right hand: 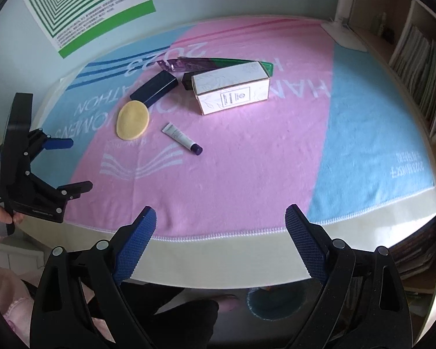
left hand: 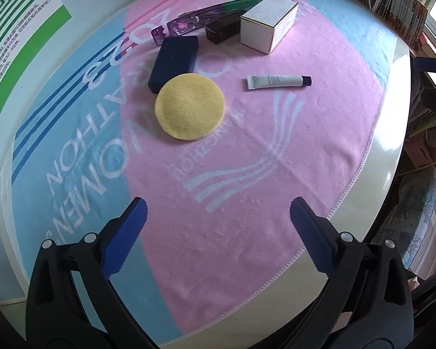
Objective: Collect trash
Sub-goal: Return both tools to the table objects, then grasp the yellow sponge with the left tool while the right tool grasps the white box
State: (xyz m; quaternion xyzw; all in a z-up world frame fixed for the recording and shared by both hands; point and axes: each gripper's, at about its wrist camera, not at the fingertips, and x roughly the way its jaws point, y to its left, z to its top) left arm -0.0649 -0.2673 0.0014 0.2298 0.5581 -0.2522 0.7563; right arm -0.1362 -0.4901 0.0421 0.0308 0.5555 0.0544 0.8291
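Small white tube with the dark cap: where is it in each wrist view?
Left wrist: small white tube lies upper right of centre, cap pointing right, right of the yellow round sponge.
Right wrist: tube lies left of centre, cap pointing lower right, again right of the sponge.
Shared landmark: white carton behind it on the pink towel.

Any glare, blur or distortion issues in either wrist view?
Left wrist: heavy fisheye bending, window glare on the bare table rim, towel and yellow sponge sharp. Right wrist: same bending, dark corners, white box sharp, soft daylight, faint shadows.
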